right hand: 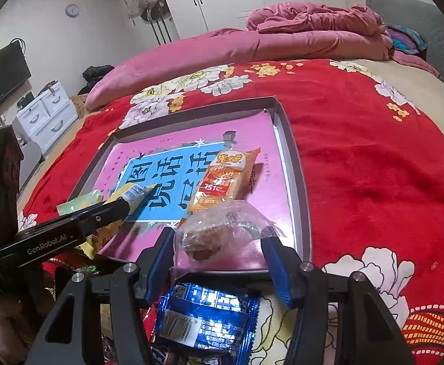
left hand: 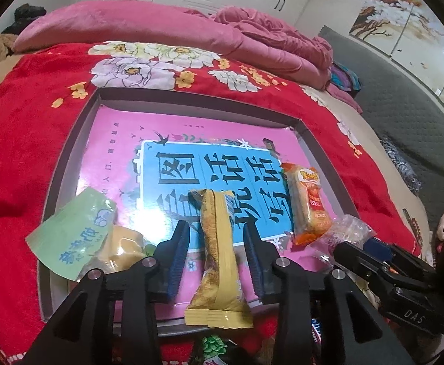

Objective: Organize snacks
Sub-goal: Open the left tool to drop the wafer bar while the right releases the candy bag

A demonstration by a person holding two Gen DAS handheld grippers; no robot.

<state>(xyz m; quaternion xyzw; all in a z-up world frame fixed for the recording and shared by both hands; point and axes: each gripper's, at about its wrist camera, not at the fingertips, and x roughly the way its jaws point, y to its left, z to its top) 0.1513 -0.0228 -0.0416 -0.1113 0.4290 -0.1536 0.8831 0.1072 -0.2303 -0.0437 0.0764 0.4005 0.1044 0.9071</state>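
Observation:
A shallow grey tray (left hand: 191, 99) (right hand: 297, 176) with a pink and blue printed bottom lies on the red flowered blanket. A yellow snack bar (left hand: 217, 243) (right hand: 135, 193) lies across the tray's near edge, between the fingers of my left gripper (left hand: 216, 224). The gripper is open, with a gap on each side of the bar. My right gripper (right hand: 217, 231) is shut on a clear packet (right hand: 218, 234) (left hand: 345, 231) with something brown inside, over the tray's near right corner. An orange cracker packet (left hand: 308, 200) (right hand: 225, 179) and a green packet (left hand: 73, 231) lie in the tray.
A blue snack packet (right hand: 206, 319) lies on the blanket just outside the tray's near edge, under my right gripper. Another green-printed packet (left hand: 215, 346) shows below my left gripper. A pink quilt (left hand: 161, 27) is piled along the far side of the bed.

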